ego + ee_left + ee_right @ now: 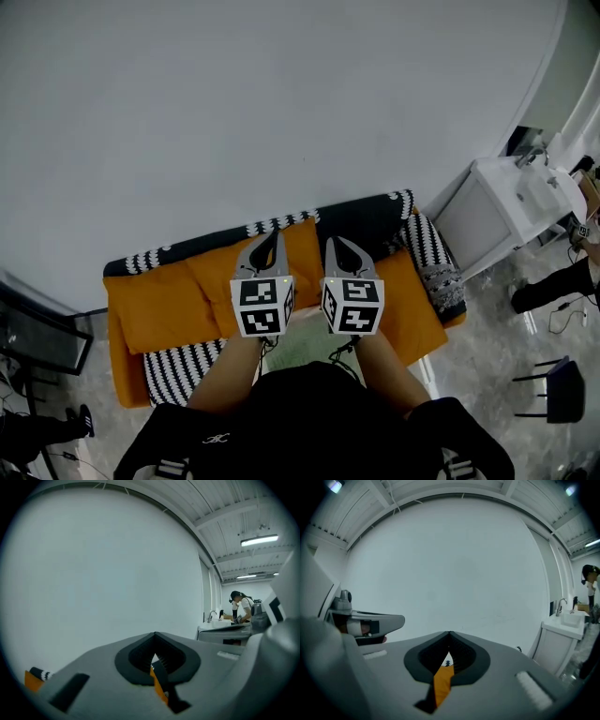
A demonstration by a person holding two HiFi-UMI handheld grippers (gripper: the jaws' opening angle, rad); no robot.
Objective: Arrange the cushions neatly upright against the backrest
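You've hardly begun, by the look of it. On the left of the sofa (pixel 118 361), a striped cushion (pixel 178 367) lies flat at the seat's front edge, its long axis running along the seat, well off the backrest (pixel 366 217). Orange cushions (pixel 155 314) sit behind it, nearer the backrest; you can't tell from above how upright they stand. Your left gripper (pixel 271 242) and right gripper (pixel 337 247) hover side by side over the middle, both with jaws pressed together on nothing. At the right end a patterned cushion (pixel 436 267) lies slumped, its long axis running back to front
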